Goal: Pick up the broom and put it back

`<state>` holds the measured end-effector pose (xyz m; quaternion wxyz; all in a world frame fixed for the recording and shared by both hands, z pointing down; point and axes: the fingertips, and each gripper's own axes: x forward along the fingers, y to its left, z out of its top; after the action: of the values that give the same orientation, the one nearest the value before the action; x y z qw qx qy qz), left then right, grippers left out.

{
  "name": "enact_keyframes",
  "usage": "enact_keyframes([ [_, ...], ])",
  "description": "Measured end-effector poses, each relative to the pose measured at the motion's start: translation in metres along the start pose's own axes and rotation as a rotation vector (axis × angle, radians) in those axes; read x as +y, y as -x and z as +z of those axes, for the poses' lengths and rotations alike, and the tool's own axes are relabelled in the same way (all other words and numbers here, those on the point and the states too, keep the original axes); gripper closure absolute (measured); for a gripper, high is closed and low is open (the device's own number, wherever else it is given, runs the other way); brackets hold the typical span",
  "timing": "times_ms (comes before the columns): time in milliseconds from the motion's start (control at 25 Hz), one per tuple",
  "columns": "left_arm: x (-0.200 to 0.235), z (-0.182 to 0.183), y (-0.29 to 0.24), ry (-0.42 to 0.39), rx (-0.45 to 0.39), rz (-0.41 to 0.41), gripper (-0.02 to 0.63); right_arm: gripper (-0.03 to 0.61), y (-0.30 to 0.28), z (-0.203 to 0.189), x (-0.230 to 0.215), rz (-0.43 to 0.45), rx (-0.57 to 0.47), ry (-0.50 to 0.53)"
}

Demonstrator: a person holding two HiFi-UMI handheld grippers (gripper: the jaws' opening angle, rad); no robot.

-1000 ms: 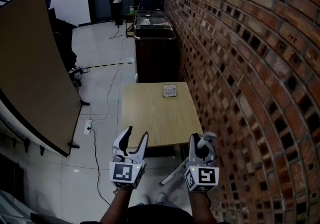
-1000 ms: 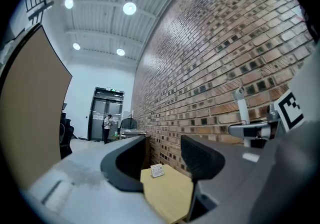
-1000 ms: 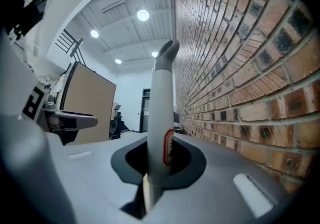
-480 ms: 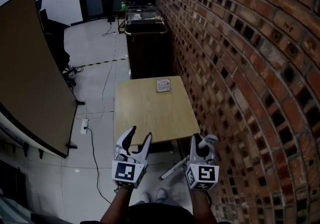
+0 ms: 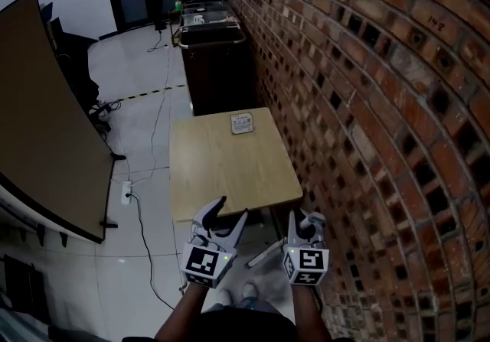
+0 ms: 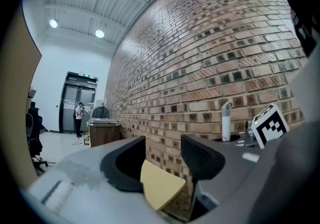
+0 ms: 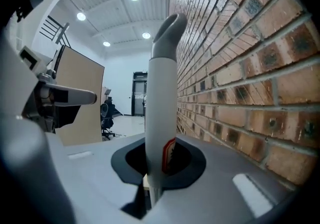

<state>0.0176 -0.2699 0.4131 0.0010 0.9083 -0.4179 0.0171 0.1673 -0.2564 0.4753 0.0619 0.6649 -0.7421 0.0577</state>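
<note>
The right tongs (image 5: 306, 223) are clamped on the broom (image 5: 262, 255). Its pale grey handle stands upright between the dark pads in the right gripper view (image 7: 161, 107), with the hooked top end above the jaws. In the head view the rest of the broom slants down and to the left below the tongs, under the near edge of the wooden tabletop (image 5: 222, 172).

The left tongs (image 5: 228, 214) are held just beside the right ones, with the jaws spread and nothing gripped. Only the tabletop's near corner shows through the gap in the left gripper view.

A small square box (image 5: 242, 123) lies at the tabletop's far end. The brick wall (image 5: 367, 103) runs along the right, close to the broom.
</note>
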Motion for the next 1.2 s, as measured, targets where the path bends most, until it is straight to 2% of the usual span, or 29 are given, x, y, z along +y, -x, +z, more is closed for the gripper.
enact_keyframes([
  [440, -0.025, -0.042, -0.031, 0.027, 0.093, -0.105, 0.393, 0.551, -0.02, -0.079, -0.017, -0.001, 0.156, -0.052],
  [680, -0.027, -0.074, -0.048, 0.043, 0.127, -0.119, 0.405, 0.551, -0.039, -0.136, -0.026, -0.019, 0.26, -0.067],
  [960, -0.023, -0.121, -0.069, 0.076, 0.215, -0.12, 0.413, 0.551, -0.064, -0.195, -0.032, -0.017, 0.352, -0.052],
  [1200, -0.019, -0.158, -0.083, 0.07, 0.299, -0.141, 0.413, 0.551, -0.091, -0.247, -0.039, -0.027, 0.449, -0.07],
])
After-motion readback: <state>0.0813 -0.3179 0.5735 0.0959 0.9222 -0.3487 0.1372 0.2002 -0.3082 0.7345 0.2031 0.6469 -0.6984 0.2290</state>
